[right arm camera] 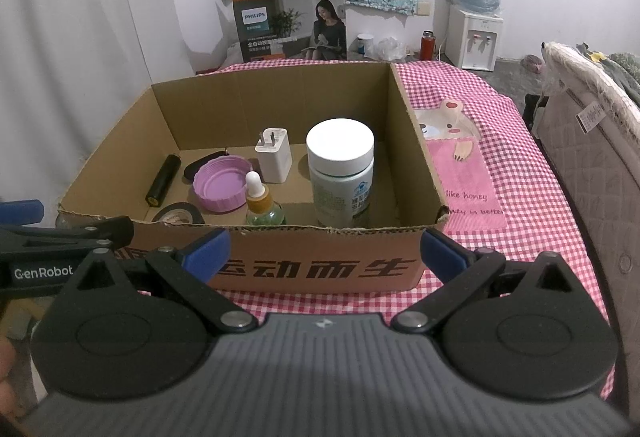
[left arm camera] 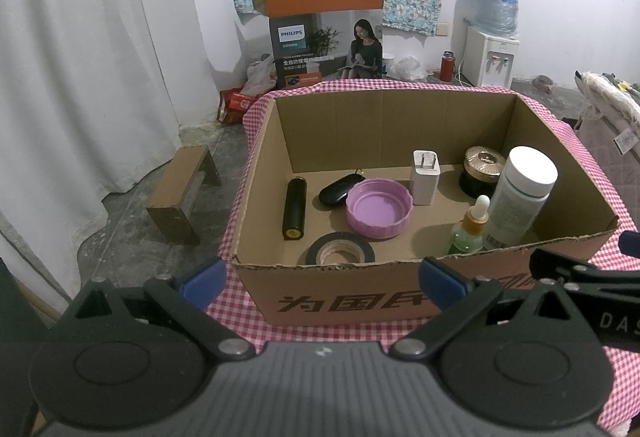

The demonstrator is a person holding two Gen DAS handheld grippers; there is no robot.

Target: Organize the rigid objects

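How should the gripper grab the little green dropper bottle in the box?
Probably from above, closing on the dropper bottle at its round body, just under the white bulb. It stands upright hard against the cardboard box's near wall, with the big white-capped bottle beside it, so a sideways approach is blocked. The thin bulb alone looks too soft and slippery.

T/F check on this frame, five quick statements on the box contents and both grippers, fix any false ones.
1. Both grippers, left gripper and right gripper, are open and hold nothing. True.
2. The pink lid lies on the checked cloth outside the cardboard box. False: it lies inside the box.
3. The white-capped bottle stands upright. True.
4. The black cylinder stands on end. False: it lies on its side.
5. The tape roll lies against the box's far wall. False: it lies by the near wall.
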